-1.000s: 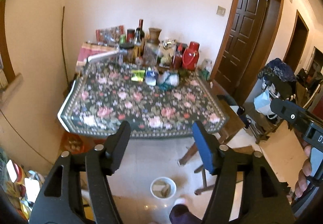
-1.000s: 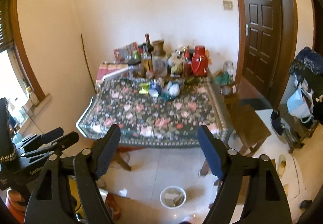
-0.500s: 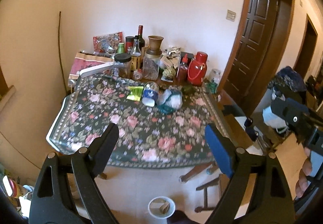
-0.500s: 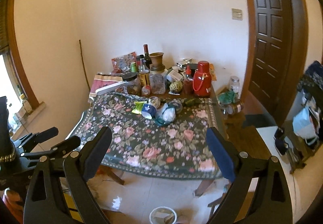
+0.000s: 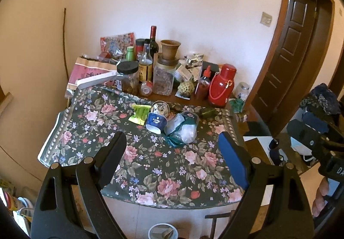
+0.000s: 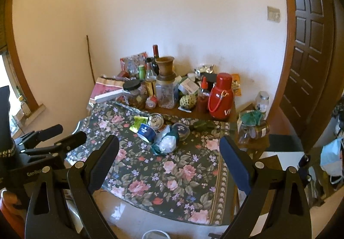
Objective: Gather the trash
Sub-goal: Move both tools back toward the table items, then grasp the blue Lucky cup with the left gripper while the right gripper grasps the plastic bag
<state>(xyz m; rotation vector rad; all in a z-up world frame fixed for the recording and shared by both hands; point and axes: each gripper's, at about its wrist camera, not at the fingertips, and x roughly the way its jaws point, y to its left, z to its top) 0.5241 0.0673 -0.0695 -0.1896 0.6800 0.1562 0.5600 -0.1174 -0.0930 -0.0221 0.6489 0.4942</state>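
Both grippers are hanging over the near edge of the table (image 5: 71,131), left gripper (image 5: 172,153) and right gripper (image 6: 168,153) each standing released, jaws having just been widening with nothing between them. The trash is lying in a cluster toward the table's 12 o'clock side: a blue cup (image 5: 156,121) on its side, a green wrapper (image 5: 139,113) touching it at 9 o'clock, a plastic bag (image 5: 182,131) at 3 o'clock. A white bin (image 5: 162,231) is sitting on the floor at 6 o'clock.
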